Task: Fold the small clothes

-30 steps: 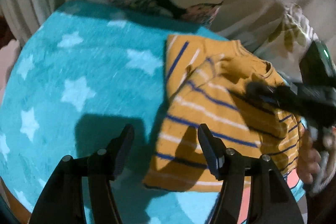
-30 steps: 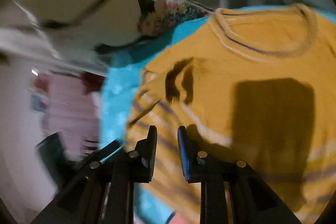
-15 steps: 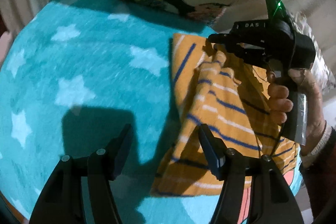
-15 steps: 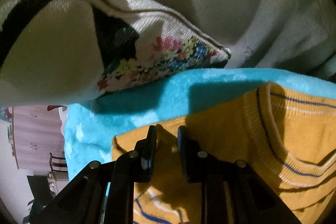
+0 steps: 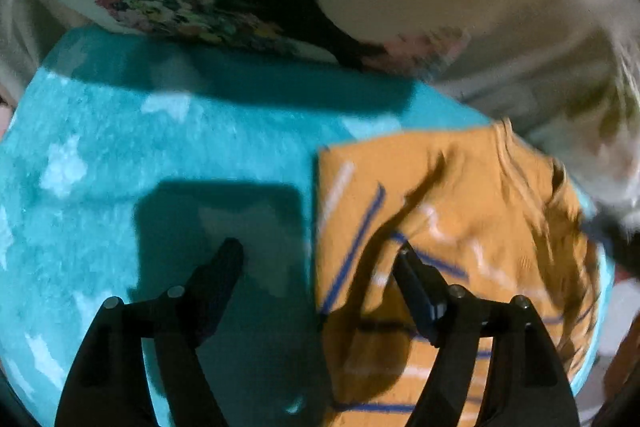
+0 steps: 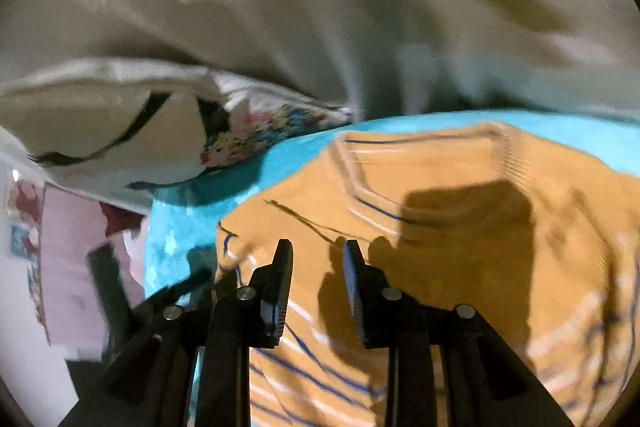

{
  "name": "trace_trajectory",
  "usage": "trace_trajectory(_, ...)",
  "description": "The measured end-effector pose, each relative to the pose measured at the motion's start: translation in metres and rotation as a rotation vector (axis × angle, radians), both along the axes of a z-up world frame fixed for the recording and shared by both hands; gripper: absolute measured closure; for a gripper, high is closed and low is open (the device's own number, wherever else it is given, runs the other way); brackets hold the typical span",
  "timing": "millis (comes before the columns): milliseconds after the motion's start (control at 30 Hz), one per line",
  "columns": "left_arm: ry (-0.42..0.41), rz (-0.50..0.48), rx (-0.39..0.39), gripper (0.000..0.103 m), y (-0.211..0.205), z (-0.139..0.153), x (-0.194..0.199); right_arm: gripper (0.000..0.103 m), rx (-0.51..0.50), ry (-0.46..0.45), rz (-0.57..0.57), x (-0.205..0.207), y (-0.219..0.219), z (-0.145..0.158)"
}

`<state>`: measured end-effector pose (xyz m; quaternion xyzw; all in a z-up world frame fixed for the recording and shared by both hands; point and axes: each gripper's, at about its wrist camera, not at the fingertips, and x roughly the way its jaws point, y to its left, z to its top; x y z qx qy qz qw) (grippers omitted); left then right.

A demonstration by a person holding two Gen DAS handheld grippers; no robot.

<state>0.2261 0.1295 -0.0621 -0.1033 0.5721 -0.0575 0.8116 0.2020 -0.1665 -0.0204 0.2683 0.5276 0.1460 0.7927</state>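
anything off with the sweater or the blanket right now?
Nothing damaged. The sweater lies rumpled on the blanket, a raised crease across its middle and its stripes at mixed angles, so the fold is not flat. Both tongs, left and right, are open and hold nothing.

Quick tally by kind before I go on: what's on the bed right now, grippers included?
Sweaters: 1, mustard striped sweater
Blankets: 1, teal star blanket
Pillows: 1, floral pillow
Grippers: 2, left gripper and right gripper, both open
Total: 5
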Motion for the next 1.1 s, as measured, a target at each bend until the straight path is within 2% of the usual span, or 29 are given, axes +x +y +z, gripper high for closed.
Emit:
trace_trajectory(167,-0.003,0.066,-0.139,0.028,0.025,-0.002,0.001,0.06,0.023,-0.024,-0.181,-0.066,-0.084,0.014)
trace_trajectory(267,-0.025,0.113,-0.15,0.028,0.043,0.004,-0.007,0.051,-0.023,-0.027,-0.311,-0.118,-0.142,0.017)
trace_trajectory(367,-0.027,0.101,-0.236,0.028,0.058,0.012,-0.026,0.051,-0.036,0.016,-0.387,-0.159,-0.183,0.006)
trace_trajectory(467,-0.027,0.047,-0.267,0.023,0.062,0.015,-0.051,0.05,-0.033,0.061,-0.428,-0.193,-0.209,-0.012)
trace_trajectory(567,-0.01,-0.008,-0.302,0.021,0.056,0.009,-0.076,0.05,0.014,0.088,-0.413,-0.214,-0.213,-0.033)
trace_trajectory(633,0.021,-0.034,-0.34,0.021,0.05,-0.005,-0.091,0.05,0.071,0.075,-0.386,-0.221,-0.212,-0.042)
trace_trajectory(733,0.065,-0.052,-0.411,0.017,0.038,-0.022,-0.11,0.033,0.148,0.062,-0.343,-0.219,-0.197,-0.055)
trace_trajectory(833,0.031,-0.075,-0.38,0.013,0.028,-0.023,-0.117,0.032,0.16,0.053,-0.311,-0.21,-0.184,-0.062)
trace_trajectory(967,0.029,-0.116,-0.377,0.009,0.018,-0.021,-0.114,0.031,0.178,0.041,-0.299,-0.198,-0.175,-0.067)
trace_trajectory(1000,0.026,-0.126,-0.381,0.006,0.015,-0.021,-0.112,0.03,0.181,0.042,-0.295,-0.196,-0.174,-0.069)
trace_trajectory(1100,0.041,-0.15,-0.421,0.006,0.008,-0.022,-0.104,0.025,0.195,0.018,-0.3,-0.187,-0.168,-0.076)
